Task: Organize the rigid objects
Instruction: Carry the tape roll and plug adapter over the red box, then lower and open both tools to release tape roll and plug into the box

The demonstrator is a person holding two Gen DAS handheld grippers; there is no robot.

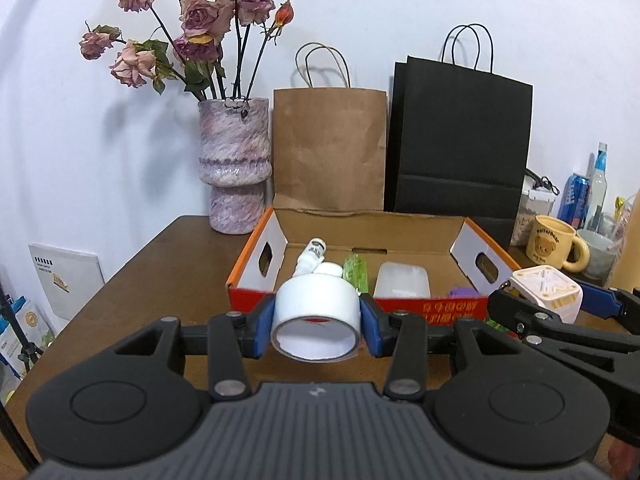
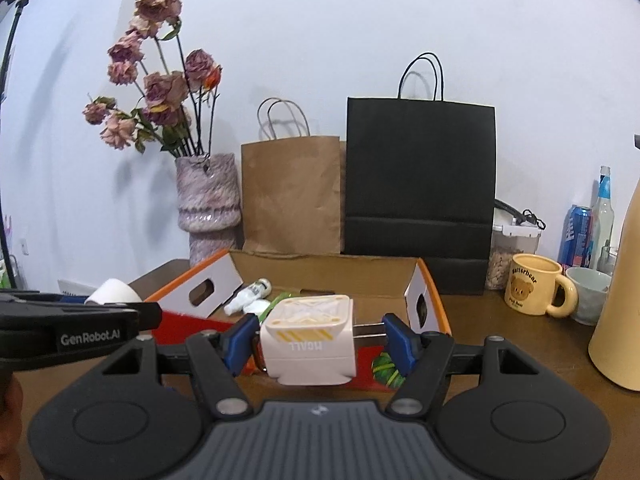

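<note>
Left claw (image 1: 318, 322) clamped on a white tape roll (image 1: 316, 312) — right claw (image 2: 316, 338), at its 3 o'clock, clamped on a white plug adapter (image 2: 308, 340) — cardboard box (image 1: 400, 306) at 12 o'clock on the bench (image 1: 160, 280).

vase of dried roses (image 1: 234, 166), brown bag (image 1: 330, 148), black bag (image 1: 460, 136), bear mug (image 2: 534, 285)

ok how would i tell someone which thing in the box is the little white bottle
Start at the open cardboard box with the red front and orange rim, in front of the brown paper bag. In its back left corner, beside the left handle cutout, the small white bottle lies tipped over. It alone has a printed label; its neighbours are a green crinkly packet and a frosted plastic case.
</note>
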